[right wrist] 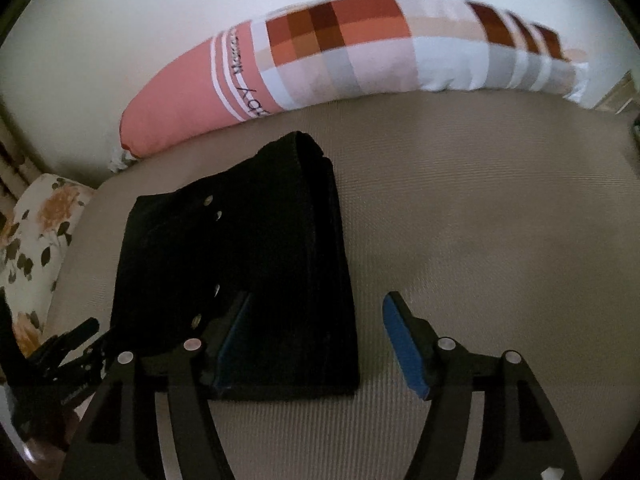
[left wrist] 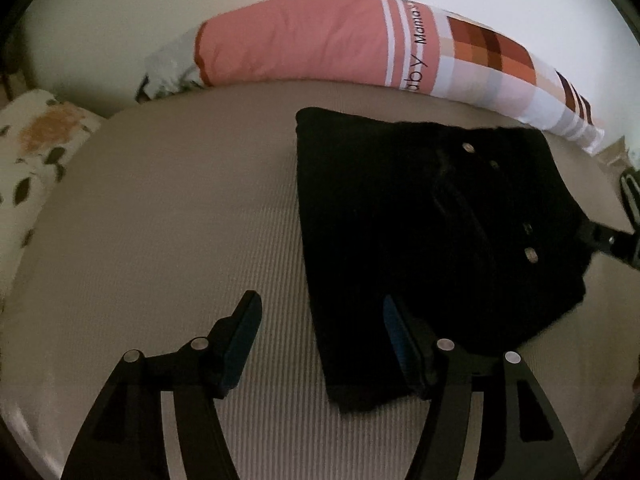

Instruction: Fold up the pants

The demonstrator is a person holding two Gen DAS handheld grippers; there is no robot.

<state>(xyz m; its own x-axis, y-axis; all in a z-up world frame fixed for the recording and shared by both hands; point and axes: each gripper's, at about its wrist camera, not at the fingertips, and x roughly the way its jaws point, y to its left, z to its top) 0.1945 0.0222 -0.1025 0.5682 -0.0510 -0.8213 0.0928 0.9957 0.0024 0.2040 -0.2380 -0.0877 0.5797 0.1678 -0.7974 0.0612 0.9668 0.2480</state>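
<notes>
Left gripper (left wrist: 320,344) and right gripper (right wrist: 316,344) both spread, holding nothing. Black pants (left wrist: 432,232) lie between them on the bed (left wrist: 180,208), folded compact. Folding looks finished; next likely smoothing or withdrawal. Pillow (left wrist: 320,40) beyond.

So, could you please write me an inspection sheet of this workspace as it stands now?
Surface: beige ribbed mattress, creased in places.
Job's things: black pants folded into a compact stack, metal buttons facing up.
Clutter: nothing seen on the mattress apart from the pants and pillows.
Grippers: left gripper open, one finger over the pants' near edge, the other over bare mattress; right gripper open, likewise straddling the pants' edge. Neither holds cloth.
Cables: nothing seen.
Surroundings: long pink and checked bolster pillow along the far edge against a pale wall; floral pillow at the left end.
</notes>
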